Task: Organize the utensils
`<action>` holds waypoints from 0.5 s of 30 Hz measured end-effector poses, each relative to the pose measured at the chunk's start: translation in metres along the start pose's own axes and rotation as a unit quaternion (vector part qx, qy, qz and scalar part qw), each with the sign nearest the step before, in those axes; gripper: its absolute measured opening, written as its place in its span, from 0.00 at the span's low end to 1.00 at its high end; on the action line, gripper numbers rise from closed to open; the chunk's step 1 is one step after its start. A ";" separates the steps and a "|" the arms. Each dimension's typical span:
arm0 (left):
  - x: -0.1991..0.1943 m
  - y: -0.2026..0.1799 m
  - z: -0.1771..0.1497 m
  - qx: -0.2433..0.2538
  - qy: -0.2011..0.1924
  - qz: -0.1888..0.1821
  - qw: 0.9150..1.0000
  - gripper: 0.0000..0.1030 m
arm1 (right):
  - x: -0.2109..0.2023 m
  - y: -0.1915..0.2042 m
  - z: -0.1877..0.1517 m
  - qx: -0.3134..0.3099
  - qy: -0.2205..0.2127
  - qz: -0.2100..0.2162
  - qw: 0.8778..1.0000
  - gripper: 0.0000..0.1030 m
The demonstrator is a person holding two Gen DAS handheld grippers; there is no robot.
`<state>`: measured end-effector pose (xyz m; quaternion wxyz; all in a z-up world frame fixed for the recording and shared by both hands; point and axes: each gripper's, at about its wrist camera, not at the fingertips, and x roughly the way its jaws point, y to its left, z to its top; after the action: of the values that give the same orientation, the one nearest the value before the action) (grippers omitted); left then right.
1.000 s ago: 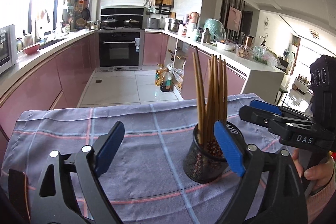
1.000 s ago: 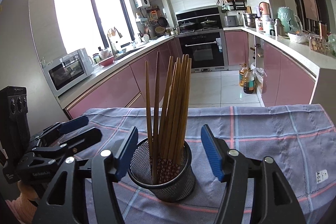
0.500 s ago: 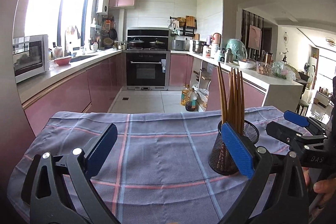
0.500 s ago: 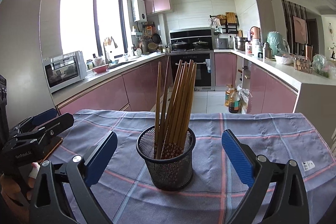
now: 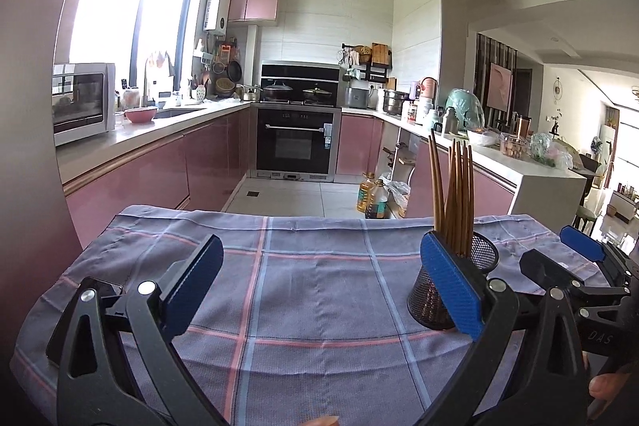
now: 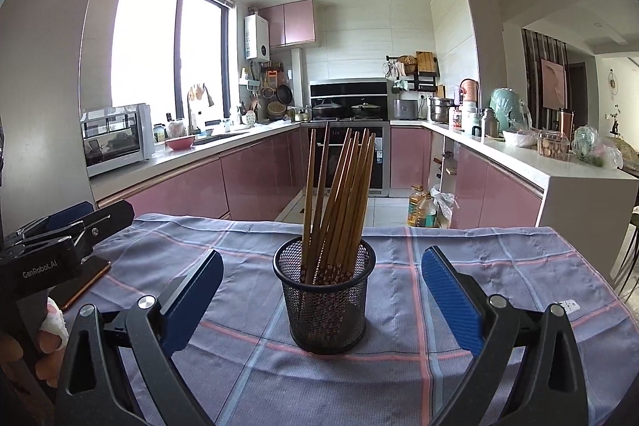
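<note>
Chopsticks (image 6: pixel 337 186) stand in mesh holder (image 6: pixel 325 300) on checked cloth (image 6: pixel 499 266), phone (image 6: pixel 86 284) nearby; both tools gape empty.

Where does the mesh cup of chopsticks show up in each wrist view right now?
Left wrist: mesh cup low right, partly behind that gripper's right blue pad.
Right wrist: mesh cup centre, standing on the checked cloth ahead of the open jaws.
Shared landmark: the black oven at the kitchen's far end.

Wide-open left claw (image 5: pixel 321 288) over checked cloth (image 5: pixel 311 290), mesh holder (image 5: pixel 485 256) of chopsticks (image 5: pixel 455 202) just right.
</note>
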<state>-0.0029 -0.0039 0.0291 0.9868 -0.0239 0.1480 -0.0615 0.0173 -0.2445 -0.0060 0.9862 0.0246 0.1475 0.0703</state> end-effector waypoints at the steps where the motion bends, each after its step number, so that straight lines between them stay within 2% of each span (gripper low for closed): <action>1: -0.001 -0.001 -0.001 0.003 -0.002 0.003 1.000 0.95 | -0.002 0.000 0.000 0.002 -0.003 -0.001 1.000 0.94; 8: -0.013 -0.009 -0.002 0.015 -0.026 0.014 0.999 0.95 | -0.008 -0.002 0.000 0.009 -0.013 -0.004 1.000 0.93; 15: -0.017 -0.011 -0.006 0.017 -0.031 0.012 0.999 0.95 | -0.012 0.001 -0.001 0.006 -0.018 -0.010 1.000 0.93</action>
<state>-0.0219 -0.0129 0.0285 0.9919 -0.0070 0.1161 -0.0512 0.0055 -0.2456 -0.0039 0.9893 0.0301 0.1303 0.0589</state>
